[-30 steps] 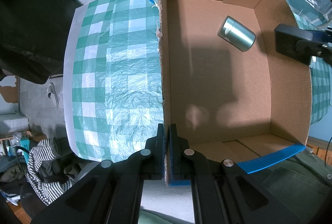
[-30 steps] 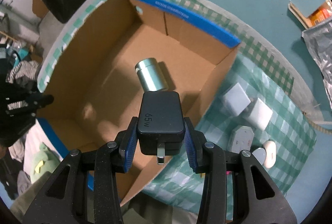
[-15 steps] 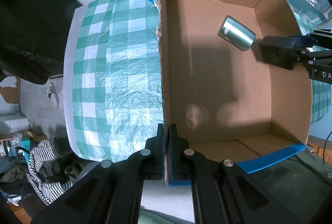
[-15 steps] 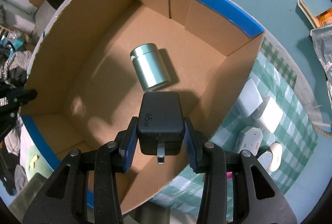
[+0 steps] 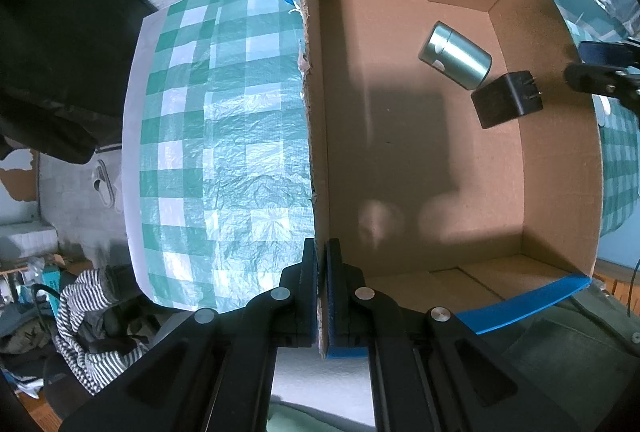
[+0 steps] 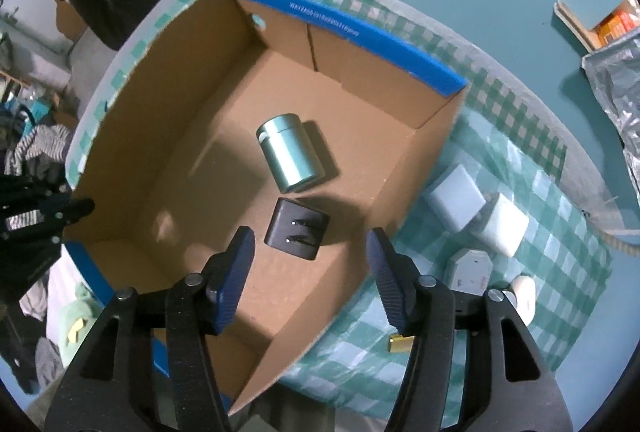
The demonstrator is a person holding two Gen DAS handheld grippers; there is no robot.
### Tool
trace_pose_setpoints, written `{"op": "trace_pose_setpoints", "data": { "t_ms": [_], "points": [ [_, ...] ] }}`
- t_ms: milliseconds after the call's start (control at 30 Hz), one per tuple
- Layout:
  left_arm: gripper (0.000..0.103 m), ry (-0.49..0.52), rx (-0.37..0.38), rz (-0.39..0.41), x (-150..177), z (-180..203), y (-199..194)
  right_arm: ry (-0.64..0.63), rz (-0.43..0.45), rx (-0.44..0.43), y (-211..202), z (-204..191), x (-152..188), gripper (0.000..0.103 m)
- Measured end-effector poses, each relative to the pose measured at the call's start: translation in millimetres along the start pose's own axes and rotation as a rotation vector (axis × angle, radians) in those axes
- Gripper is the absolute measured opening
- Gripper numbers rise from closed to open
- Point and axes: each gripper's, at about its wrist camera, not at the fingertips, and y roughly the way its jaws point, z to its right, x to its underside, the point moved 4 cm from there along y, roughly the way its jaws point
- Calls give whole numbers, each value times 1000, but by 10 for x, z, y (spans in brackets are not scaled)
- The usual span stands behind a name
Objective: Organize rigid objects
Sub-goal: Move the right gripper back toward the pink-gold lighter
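An open cardboard box [image 6: 168, 167] with blue edges [image 5: 440, 159] sits on a green checked tablecloth. Inside lie a silver cylinder [image 6: 289, 153] [image 5: 455, 54] and, right beside it, a black charger [image 6: 296, 234] [image 5: 507, 99] with its prongs showing. My right gripper [image 6: 310, 250] is open and empty above the box, just over the charger; its tips also show in the left wrist view [image 5: 588, 75]. My left gripper [image 5: 321, 264] is shut on the box's left wall at its near corner.
White chargers [image 6: 454, 197] [image 6: 502, 228], a grey adapter [image 6: 470, 268], a small white object [image 6: 524, 292] and a small gold piece [image 6: 400, 344] lie on the cloth [image 6: 560, 272] to the right of the box. Striped clothing [image 5: 80, 312] lies below the table's left edge.
My right gripper has opened and let go of the black charger, which now lies in the box beside the silver cylinder. The gripper has drawn back. The left gripper has not moved.
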Motion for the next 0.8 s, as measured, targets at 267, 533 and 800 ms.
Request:
{"op": "trace_pose_setpoints", "data": {
  "t_ms": [267, 533, 800],
  "points": [
    [4, 0, 3, -1, -7, -4, -1, 102, 34, -15, -314, 254, 134, 60],
    [4, 0, 2, -1, -11, -3, -1, 293, 43, 14, -476, 815, 410, 69],
    [4, 8, 4, -3, -23, -3, 0, 484, -57, 28, -154, 1312, 822, 69]
  ]
}}
